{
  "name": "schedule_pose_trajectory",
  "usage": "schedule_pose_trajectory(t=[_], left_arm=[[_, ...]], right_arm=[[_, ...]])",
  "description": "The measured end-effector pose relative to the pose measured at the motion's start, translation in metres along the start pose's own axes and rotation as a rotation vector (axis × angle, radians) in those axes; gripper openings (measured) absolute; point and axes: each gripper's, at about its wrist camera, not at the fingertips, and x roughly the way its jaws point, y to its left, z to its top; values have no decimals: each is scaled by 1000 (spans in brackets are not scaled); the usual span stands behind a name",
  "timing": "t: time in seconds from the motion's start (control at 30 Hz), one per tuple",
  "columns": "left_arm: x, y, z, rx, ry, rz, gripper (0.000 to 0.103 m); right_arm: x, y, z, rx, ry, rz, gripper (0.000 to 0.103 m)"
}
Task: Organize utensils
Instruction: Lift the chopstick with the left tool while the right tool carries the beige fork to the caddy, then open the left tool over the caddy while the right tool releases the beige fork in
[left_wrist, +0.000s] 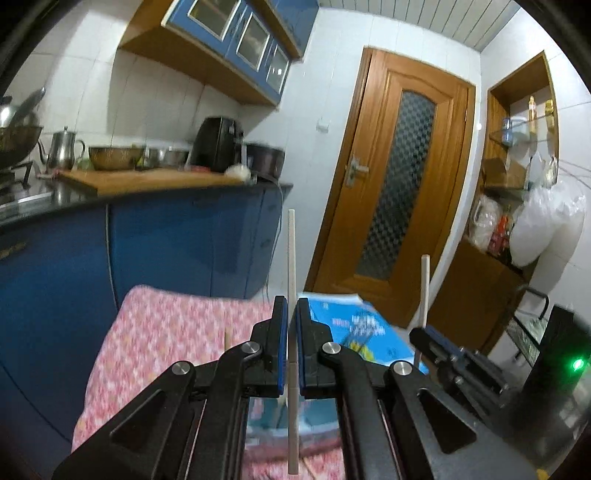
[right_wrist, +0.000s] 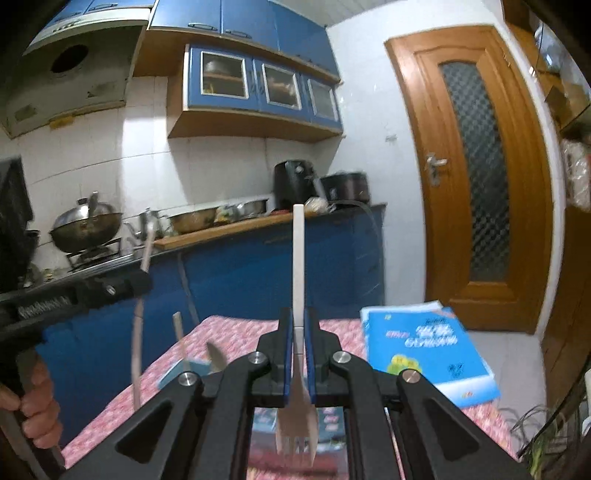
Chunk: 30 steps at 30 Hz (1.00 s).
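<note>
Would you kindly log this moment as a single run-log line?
left claw: shut on chopstick | right claw: shut on fork, tines down | both lifted above pink cloth | blue book on cloth

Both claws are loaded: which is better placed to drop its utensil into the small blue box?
Probably the left claw: its stick hangs right beside the blue box, while the fork in the right claw sits farther away.
</note>
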Motion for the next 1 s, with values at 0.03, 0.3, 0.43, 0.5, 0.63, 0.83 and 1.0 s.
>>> schedule_pose_trajectory(t=[0.03, 0.3, 0.43, 0.5, 0.63, 0.83, 1.0], left_arm=[[3, 1, 2, 2, -20, 1, 2], [33, 14, -7, 36, -130, 53, 2], [45, 24, -21, 34, -133, 74, 2], [49, 28, -27, 24, -128, 75, 2], [56, 33, -37, 17, -116, 74, 2], [61, 30, -47, 46, -93, 73, 2], [65, 30, -51, 45, -63, 66, 2]], right_arm=[[4, 0, -1, -4, -12, -6, 8], [32, -3, -10, -18, -44, -23, 8], [36, -1, -16, -38, -52, -15, 8], [38, 0, -19, -50, -57, -29, 8], [37, 5, -21, -61, -67, -34, 8], [45, 3, -25, -50, -21, -24, 8], [45, 3, -27, -47, -5, -18, 8]])
